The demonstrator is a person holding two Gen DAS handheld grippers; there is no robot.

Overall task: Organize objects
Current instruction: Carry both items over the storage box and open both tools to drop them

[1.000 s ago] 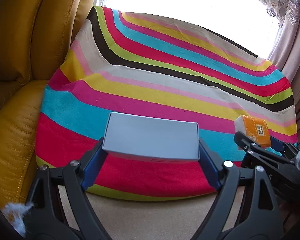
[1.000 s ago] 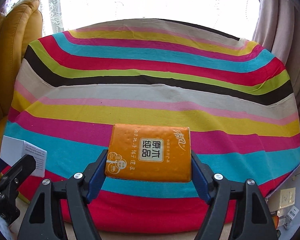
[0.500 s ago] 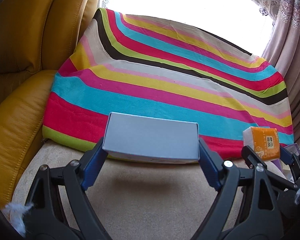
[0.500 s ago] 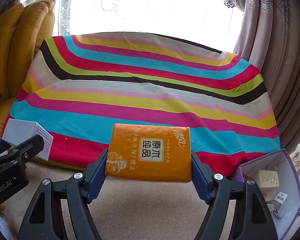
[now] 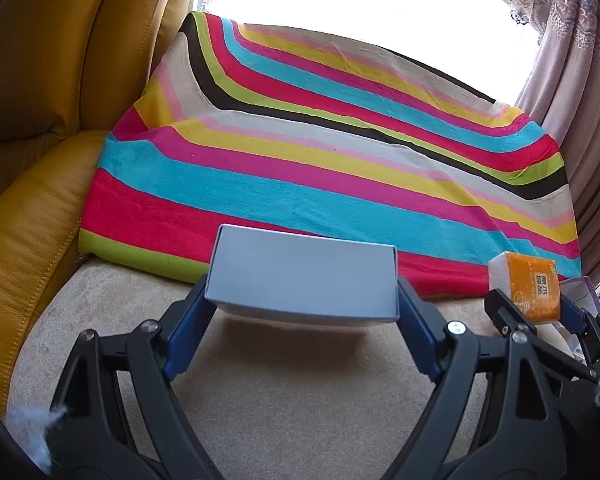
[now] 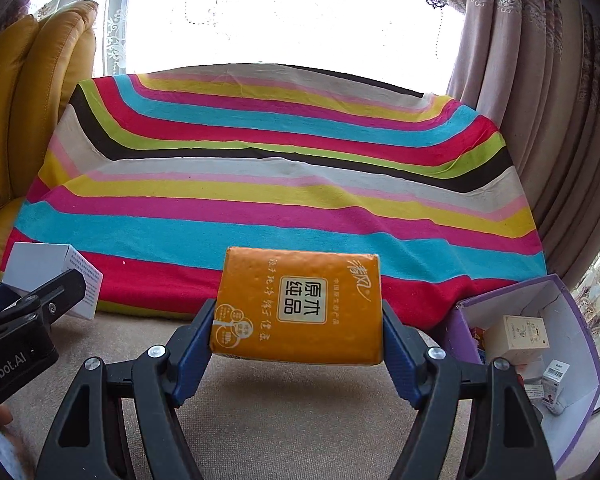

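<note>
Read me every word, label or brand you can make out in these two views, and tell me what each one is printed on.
"原木纯品": label panel on the orange tissue pack held in the right gripper.
"清风": brand script at that pack's top right corner.
"enRobot.AI": partial lettering on the left gripper body, start cut off.
Small print on the white box: too small to read.
Labels on the small cartons in the purple box: too small to read.

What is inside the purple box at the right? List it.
In the purple box: a cream carton standing against the far wall, a small white carton nearer the front, and something red at the left corner. The right gripper's finger covers the rest of that corner.
</note>
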